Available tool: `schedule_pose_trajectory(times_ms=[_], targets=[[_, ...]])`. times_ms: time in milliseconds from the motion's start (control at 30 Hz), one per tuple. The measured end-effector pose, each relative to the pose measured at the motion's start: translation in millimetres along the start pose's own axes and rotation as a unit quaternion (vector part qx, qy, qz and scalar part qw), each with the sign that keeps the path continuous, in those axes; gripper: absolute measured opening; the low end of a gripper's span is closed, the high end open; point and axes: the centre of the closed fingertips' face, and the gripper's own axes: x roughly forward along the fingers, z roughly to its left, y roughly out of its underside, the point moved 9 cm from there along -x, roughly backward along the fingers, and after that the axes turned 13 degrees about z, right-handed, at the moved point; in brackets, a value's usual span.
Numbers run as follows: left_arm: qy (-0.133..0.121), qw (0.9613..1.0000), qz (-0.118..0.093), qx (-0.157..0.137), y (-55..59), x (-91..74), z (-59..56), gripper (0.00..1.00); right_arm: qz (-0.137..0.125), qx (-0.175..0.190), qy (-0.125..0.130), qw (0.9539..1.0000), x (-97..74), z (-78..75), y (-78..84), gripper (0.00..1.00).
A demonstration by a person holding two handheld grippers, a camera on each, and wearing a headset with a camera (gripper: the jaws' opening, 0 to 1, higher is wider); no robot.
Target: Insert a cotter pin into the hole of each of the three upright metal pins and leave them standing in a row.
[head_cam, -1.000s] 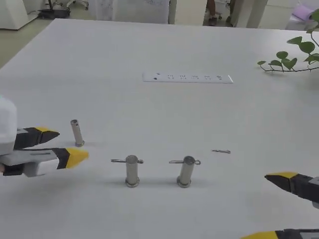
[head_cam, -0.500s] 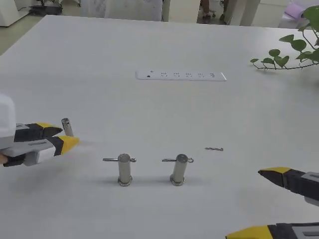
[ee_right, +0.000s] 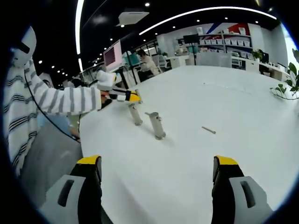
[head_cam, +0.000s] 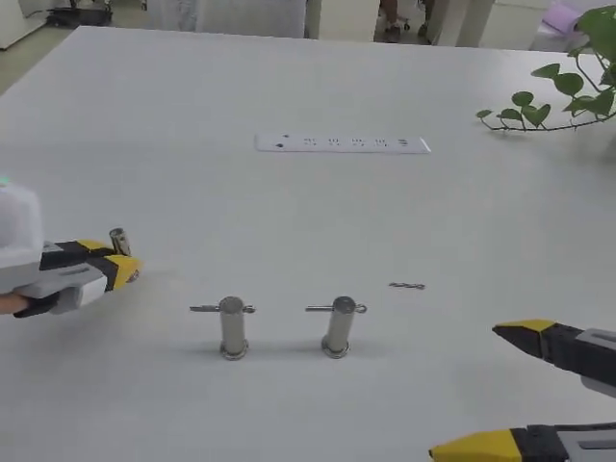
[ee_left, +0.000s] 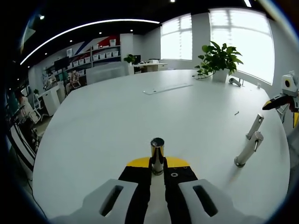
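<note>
Right, grips the third metal pin [ee_left: 157,148] with the left tool [ee_left: 157,164], jaws shut on the lower shaft and clear of the head above the yellow tips. Holds it upright at the far left of the counter [head_cam: 289,212], well apart from the other two pins. Cannot tell whether it is lifted or resting on its base.

Looks like the carrying step, to bring this bare pin into line beside the left finished pin [head_cam: 231,327] and stand it there. Best done low and level, with the shaft kept vertical and the cross-hole turned toward the open side, ready for a cotter. Calls for a soft release, given such a narrow base. Worth stopping short of the neighbour's protruding cotter end, to avoid a knock.

Waits with the right tool [ee_right: 157,162] spread wide open and gripping nothing, low at the near right. Probably needs that one next for the loose cotter pin [head_cam: 406,286], lying flat just beyond and right of the right finished pin [head_cam: 337,325]. Shows both finished pins standing side by side, each with a cotter through its head.

Farther back, spots a white power strip [head_cam: 342,144] and a trailing plant [head_cam: 568,87] at the far right, neither in the path. Finds nothing lying between the held pin and the row.
</note>
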Motion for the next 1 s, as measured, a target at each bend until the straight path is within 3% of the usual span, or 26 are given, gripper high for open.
schedule_pose_trajectory(times_ms=[200, 300, 700, 833, 1000], targets=[[0.001, 0.9999, 0.013, 0.007, 3.4, 0.7, -1.3, 0.08, 0.000, 0.002, 0.000, 1.0000, -0.4, 0.2, 0.6, 1.00], [0.020, 0.9997, 0.013, -0.008, 4.2, 1.0, -1.1, 0.07, 0.000, 0.002, -0.001, 1.0000, -0.7, 0.7, 0.2, 1.00], [-0.003, 0.9998, 0.017, 0.011, 3.0, 0.6, 1.5, 0.07, -0.002, 0.007, 0.002, 1.0000, -2.8, -0.9, -0.2, 1.00], [-0.001, 0.9996, 0.024, 0.013, 3.3, -1.8, 0.9, 0.07, -0.004, 0.008, 0.002, 1.0000, -3.0, -1.3, -0.4, 1.00], [0.015, 0.9997, 0.018, 0.007, 2.6, -8.5, -3.9, 0.07, -0.001, 0.006, -0.002, 1.0000, 0.2, -2.0, 0.3, 1.00]])
